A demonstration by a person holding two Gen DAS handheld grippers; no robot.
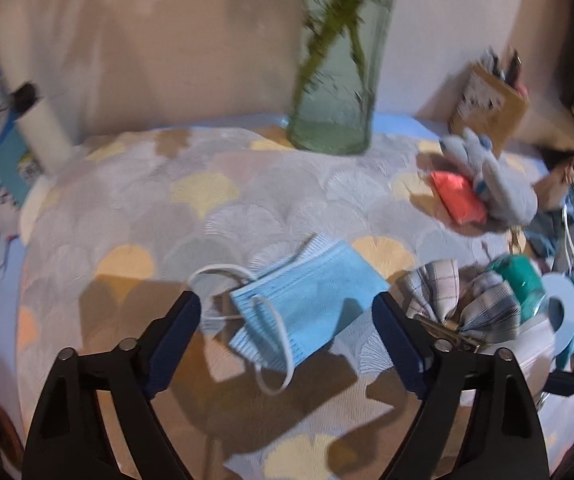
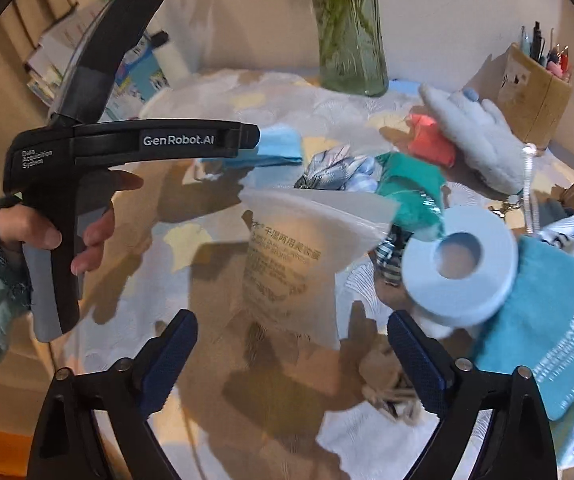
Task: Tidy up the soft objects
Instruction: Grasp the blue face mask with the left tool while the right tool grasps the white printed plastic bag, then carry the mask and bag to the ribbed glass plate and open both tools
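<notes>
A blue face mask [image 1: 303, 300] with white ear loops lies on the patterned tablecloth [image 1: 167, 208], between and just beyond my open, empty left gripper [image 1: 287, 320]. To its right lie a plaid cloth [image 1: 463, 296], a teal item [image 1: 521, 278], a grey plush toy [image 1: 499, 176] and an orange-red pack [image 1: 457, 196]. In the right wrist view my right gripper [image 2: 293, 340] is open and empty above a translucent printed bag [image 2: 291, 264]. A white tape roll [image 2: 461, 268], a teal pouch [image 2: 547, 336], the plaid cloth [image 2: 339, 172] and the plush toy [image 2: 475, 136] lie to the right. The left gripper's body [image 2: 127, 140] shows at left.
A green glass vase [image 1: 335, 80] with stems stands at the back centre. A cardboard pen holder [image 2: 535, 88] stands at the back right. Books and a white tube [image 1: 43, 128] lie at the back left. A brown knotted item [image 2: 387, 384] lies near the right gripper.
</notes>
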